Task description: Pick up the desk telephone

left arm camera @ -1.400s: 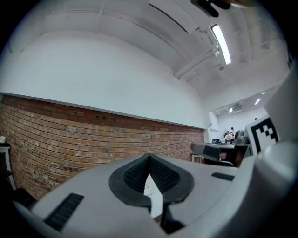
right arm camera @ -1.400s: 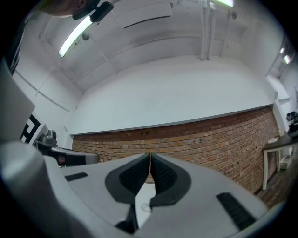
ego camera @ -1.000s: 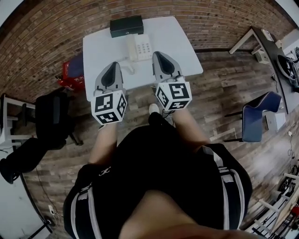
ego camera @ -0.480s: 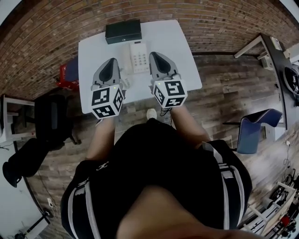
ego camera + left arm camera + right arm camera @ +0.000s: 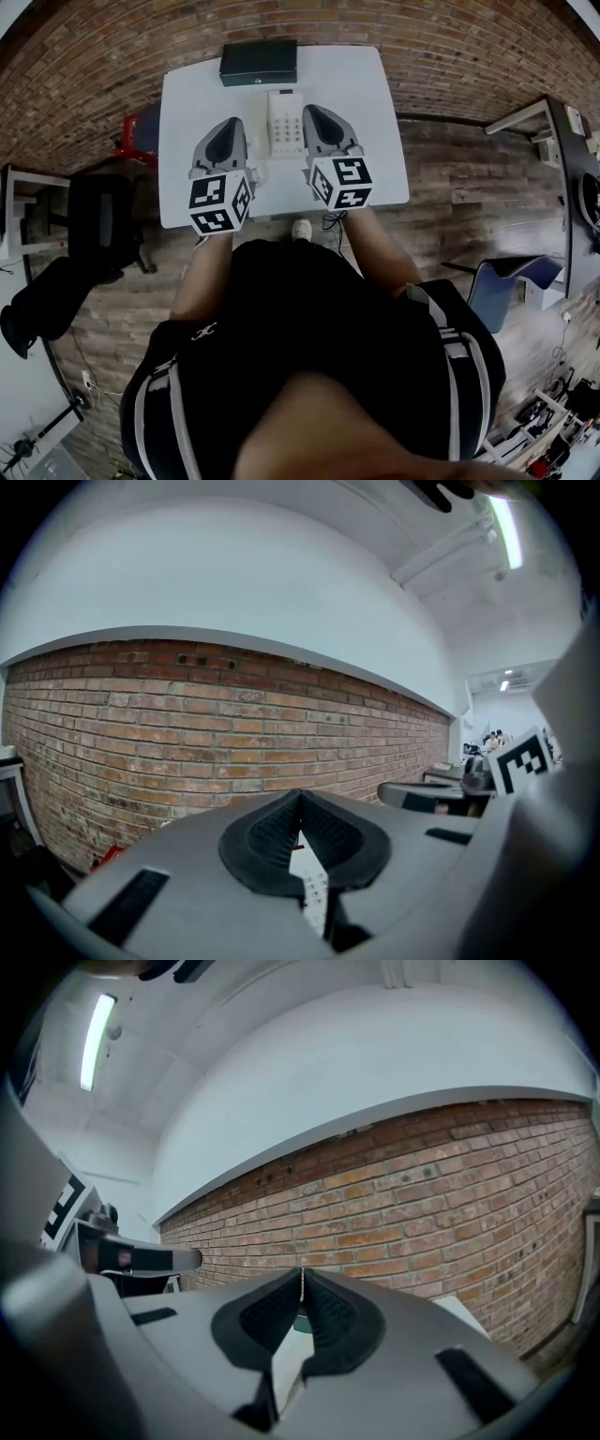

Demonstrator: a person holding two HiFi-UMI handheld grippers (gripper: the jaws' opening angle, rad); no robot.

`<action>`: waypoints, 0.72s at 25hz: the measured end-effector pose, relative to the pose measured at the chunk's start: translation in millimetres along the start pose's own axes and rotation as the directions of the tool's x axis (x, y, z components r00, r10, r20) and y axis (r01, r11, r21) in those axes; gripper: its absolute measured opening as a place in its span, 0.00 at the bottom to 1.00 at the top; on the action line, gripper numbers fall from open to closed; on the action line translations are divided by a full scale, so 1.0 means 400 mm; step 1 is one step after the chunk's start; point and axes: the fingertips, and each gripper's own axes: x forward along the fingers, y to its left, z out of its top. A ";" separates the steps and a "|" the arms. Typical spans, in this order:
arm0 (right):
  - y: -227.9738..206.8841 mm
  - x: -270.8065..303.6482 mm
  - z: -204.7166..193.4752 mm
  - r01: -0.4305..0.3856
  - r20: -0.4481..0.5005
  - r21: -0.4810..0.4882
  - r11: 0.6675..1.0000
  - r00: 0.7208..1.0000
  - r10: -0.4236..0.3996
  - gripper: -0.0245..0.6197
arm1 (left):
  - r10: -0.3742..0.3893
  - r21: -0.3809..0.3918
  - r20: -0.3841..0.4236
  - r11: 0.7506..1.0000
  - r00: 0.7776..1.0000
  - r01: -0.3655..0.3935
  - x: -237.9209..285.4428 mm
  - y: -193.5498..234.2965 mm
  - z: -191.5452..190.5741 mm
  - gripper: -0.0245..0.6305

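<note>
A white desk telephone [image 5: 284, 123] with a keypad lies on the white table [image 5: 367, 103], its curly cord trailing toward the left. My left gripper [image 5: 229, 125] hangs just left of the phone, shut and empty. Just right of the phone is my right gripper [image 5: 316, 112], also shut and empty. In the left gripper view the jaws [image 5: 300, 799] meet, and a strip of the phone's keypad [image 5: 312, 895] shows below them. In the right gripper view the jaws [image 5: 301, 1276] meet too, with the table's white top [image 5: 286, 1363] showing through the slit.
A dark green box [image 5: 258, 63] sits at the table's far edge behind the phone. A red crate [image 5: 141, 133] stands on the floor left of the table, a black chair [image 5: 101, 222] nearer left. A brick wall [image 5: 187, 752] rises behind the table.
Both grippers have moved forward over the table and now flank the phone on either side. The jaws stayed shut throughout.
</note>
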 end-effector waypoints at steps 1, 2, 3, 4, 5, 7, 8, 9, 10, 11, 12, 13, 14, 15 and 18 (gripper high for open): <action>0.000 0.015 -0.008 -0.012 -0.011 0.004 1.000 1.000 0.012 0.04 | -0.001 -0.003 -0.010 1.000 1.000 0.001 0.013 0.009 -0.007 0.04; 0.000 0.031 -0.018 -0.023 -0.025 0.006 1.000 0.999 0.024 0.04 | -0.002 -0.007 -0.019 1.000 1.000 0.002 0.026 0.018 -0.016 0.04; 0.000 0.047 -0.030 -0.035 -0.039 0.007 0.999 0.999 0.035 0.04 | -0.004 -0.013 -0.029 1.000 1.000 0.004 0.040 0.028 -0.024 0.04; -0.001 0.063 -0.040 -0.047 -0.051 0.008 0.999 0.998 0.047 0.04 | -0.009 -0.017 -0.037 1.000 0.999 0.008 0.054 0.037 -0.032 0.04; -0.002 0.077 -0.049 -0.058 -0.059 0.007 0.998 0.997 0.058 0.04 | -0.016 -0.018 -0.043 1.000 0.999 0.016 0.067 0.044 -0.039 0.04; -0.009 0.104 -0.066 -0.065 -0.071 0.002 0.998 0.995 0.065 0.04 | -0.038 -0.008 -0.053 0.999 0.998 0.038 0.096 0.053 -0.054 0.04; -0.016 0.116 -0.075 -0.060 -0.080 0.000 0.998 0.995 0.059 0.04 | -0.048 -0.002 -0.060 0.999 0.997 0.048 0.110 0.056 -0.064 0.04; -0.023 0.128 -0.086 -0.053 -0.089 0.000 0.999 0.995 0.053 0.04 | -0.054 -0.001 -0.069 0.999 0.996 0.054 0.124 0.062 -0.075 0.04; -0.029 0.140 -0.096 -0.047 -0.099 0.000 0.999 0.994 0.047 0.04 | -0.057 -0.006 -0.080 0.998 0.995 0.057 0.137 0.069 -0.087 0.04; -0.035 0.151 -0.108 -0.041 -0.109 -0.001 0.999 0.993 0.041 0.04 | -0.062 -0.018 -0.091 0.998 0.994 0.061 0.151 0.078 -0.099 0.04; -0.040 0.163 -0.120 -0.035 -0.120 -0.001 0.999 0.992 0.035 0.04 | -0.071 -0.038 -0.103 0.997 0.992 0.067 0.165 0.088 -0.112 0.04; -0.046 0.177 -0.133 -0.030 -0.132 0.001 1.000 0.991 0.030 0.04 | -0.082 -0.065 -0.117 0.995 0.990 0.075 0.180 0.099 -0.126 0.04; -0.052 0.190 -0.147 -0.024 -0.146 0.004 1.000 0.989 0.025 0.04 | -0.093 -0.093 -0.134 0.992 0.987 0.081 0.195 0.109 -0.142 0.04; -0.059 0.202 -0.162 -0.018 -0.160 0.008 1.000 0.987 0.019 0.04 | -0.099 -0.118 -0.153 0.990 0.983 0.082 0.209 0.120 -0.159 0.04; -0.086 0.226 -0.214 0.015 -0.214 0.020 1.000 0.977 -0.010 0.04 | -0.093 -0.157 -0.219 0.986 0.971 0.059 0.246 0.154 -0.220 0.04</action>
